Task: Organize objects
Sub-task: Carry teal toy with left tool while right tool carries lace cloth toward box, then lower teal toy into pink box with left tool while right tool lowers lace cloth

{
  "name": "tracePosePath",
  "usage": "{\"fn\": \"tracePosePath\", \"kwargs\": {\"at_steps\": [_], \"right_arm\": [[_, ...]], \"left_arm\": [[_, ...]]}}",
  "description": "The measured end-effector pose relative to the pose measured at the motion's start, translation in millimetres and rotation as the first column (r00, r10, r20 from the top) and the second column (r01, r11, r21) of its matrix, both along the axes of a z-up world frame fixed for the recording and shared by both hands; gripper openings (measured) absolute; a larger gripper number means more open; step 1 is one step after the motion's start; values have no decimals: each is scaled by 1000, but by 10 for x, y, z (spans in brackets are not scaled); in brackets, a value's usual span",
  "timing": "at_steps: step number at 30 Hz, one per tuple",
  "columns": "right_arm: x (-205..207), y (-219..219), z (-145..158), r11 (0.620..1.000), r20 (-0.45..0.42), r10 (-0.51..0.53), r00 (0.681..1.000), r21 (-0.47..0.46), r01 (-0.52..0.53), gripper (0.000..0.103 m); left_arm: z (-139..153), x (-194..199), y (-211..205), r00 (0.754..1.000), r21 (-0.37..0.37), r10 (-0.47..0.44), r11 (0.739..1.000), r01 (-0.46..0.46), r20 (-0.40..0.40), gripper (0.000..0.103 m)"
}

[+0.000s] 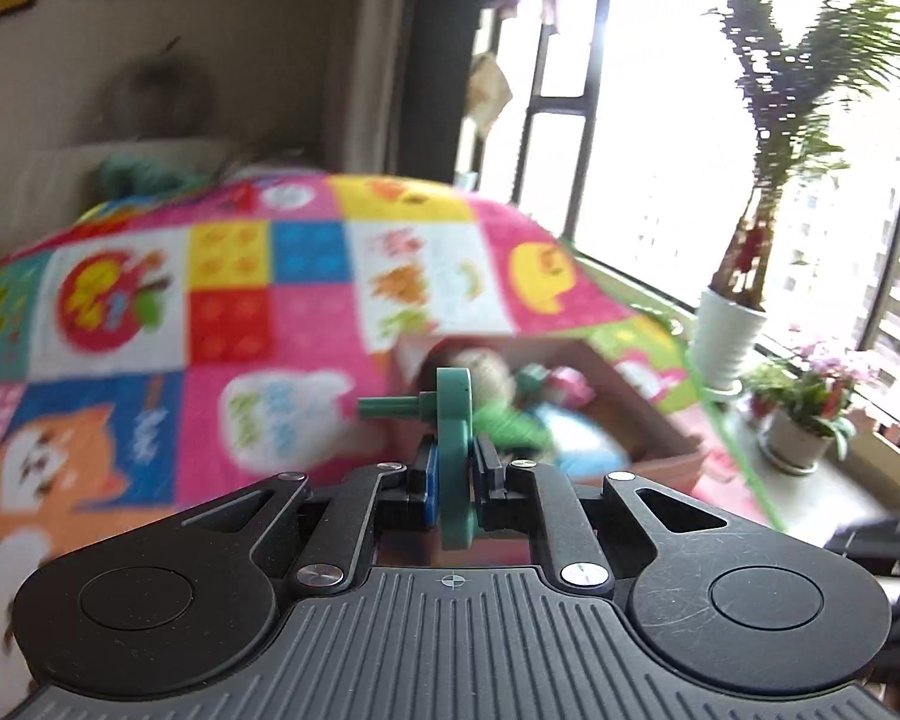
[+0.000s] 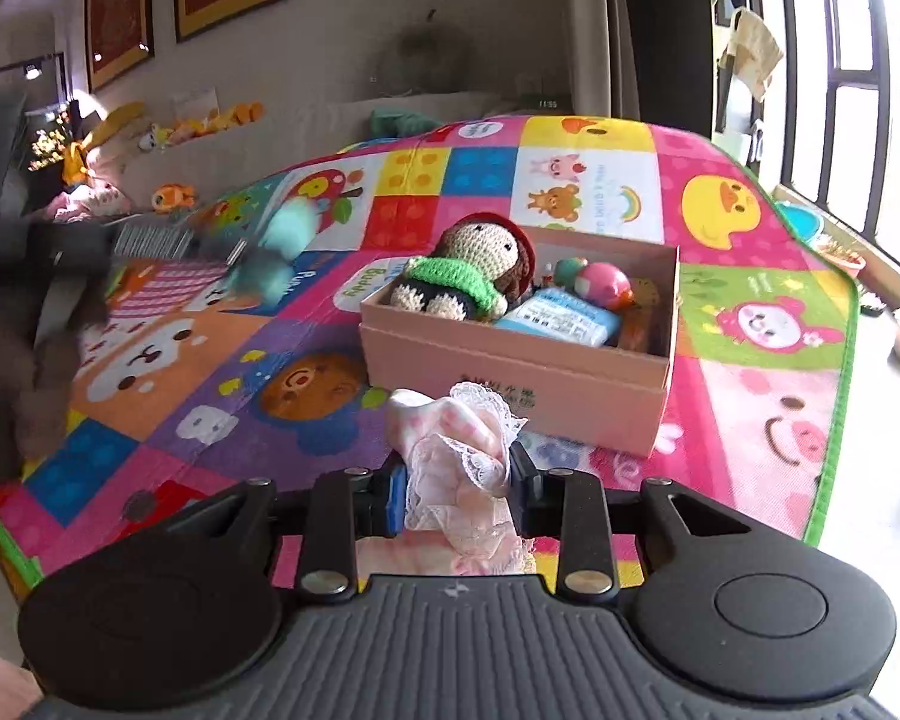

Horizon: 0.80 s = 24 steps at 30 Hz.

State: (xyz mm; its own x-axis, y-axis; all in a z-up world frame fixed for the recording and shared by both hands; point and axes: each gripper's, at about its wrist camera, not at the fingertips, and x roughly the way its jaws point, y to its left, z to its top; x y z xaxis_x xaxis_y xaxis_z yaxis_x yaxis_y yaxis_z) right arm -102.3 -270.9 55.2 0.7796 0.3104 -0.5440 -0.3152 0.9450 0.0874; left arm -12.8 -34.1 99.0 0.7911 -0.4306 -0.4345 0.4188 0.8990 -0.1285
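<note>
Green plastic disc with a side peg stands on edge, clamped in the closed left tool. Nearest in the right view, the right tool pinches a pink lace-trimmed cloth. Beyond both, a pink cardboard box sits on the colourful patchwork play mat, holding a crocheted doll.

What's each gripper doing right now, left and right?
Left gripper: jaws shut on the green plastic disc toy.
Right gripper: jaws shut on the pink lace cloth.
</note>
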Motion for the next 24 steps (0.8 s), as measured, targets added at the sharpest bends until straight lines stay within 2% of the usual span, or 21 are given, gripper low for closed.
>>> {"fn": "tracePosePath", "kwargs": {"at_steps": [4,7,10,13,18,21,24], "right_arm": [[-34,-49,-95,1000,-9,-6,1000,13,6,31],[-34,-127,-126,999,-15,-23,1000,39,23,31],[-25,-210,-142,998,-13,-47,999,49,48,31],[8,-298,-185,996,-28,-64,998,66,65,31],[177,-401,-157,993,-44,-81,996,80,85,31],[410,-441,76,993,-10,-81,997,81,82,31],[882,-456,374,995,-2,-75,997,73,75,31]], "left_arm": [[96,356,-485,995,-51,-90,995,88,-33,14],[-3,605,-818,992,-79,-108,992,103,-59,15],[-95,722,-919,994,-97,-88,992,81,-71,17],[-123,690,-801,997,-102,-57,993,51,-57,17],[-166,492,-362,999,-83,48,995,-50,-25,17],[-251,387,-85,994,-95,102,990,-105,-38,17],[-401,324,138,989,-127,130,982,-139,-77,17]]}}
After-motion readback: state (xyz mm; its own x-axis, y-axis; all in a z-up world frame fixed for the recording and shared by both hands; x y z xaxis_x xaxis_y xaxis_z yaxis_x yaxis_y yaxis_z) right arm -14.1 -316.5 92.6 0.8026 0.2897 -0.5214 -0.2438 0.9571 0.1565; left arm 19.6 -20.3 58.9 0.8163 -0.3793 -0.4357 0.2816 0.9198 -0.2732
